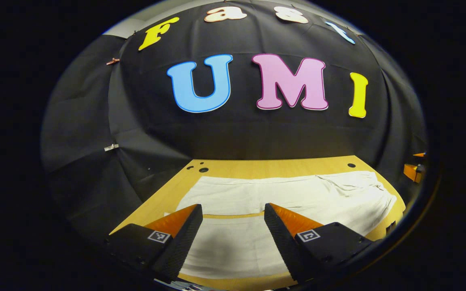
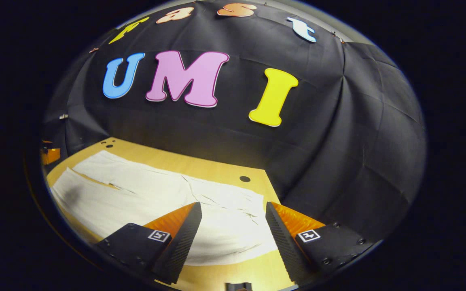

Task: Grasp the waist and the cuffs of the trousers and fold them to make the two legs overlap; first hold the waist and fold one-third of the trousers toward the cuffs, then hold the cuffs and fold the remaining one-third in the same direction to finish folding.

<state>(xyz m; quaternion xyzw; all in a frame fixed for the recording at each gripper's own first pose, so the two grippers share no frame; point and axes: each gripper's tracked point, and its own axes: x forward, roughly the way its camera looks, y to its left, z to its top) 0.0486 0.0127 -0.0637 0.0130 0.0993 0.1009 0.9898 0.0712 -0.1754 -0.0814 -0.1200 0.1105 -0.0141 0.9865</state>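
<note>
White trousers (image 1: 297, 194): spread flat on the wooden table (image 1: 257, 163), both legs side by side with a strip of table showing between them, not yet overlapped. Left gripper (image 1: 233, 212): released, jaws wide, poised over the trousers' cuff end. Right gripper (image 2: 233, 210): likewise released above the waist end (image 2: 233, 202), apparently placed to grasp there first.

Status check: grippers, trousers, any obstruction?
Left gripper open, above the legs. Right gripper open, over the waist end. White trousers flat on the table, unfolded. Nothing in the way.
</note>
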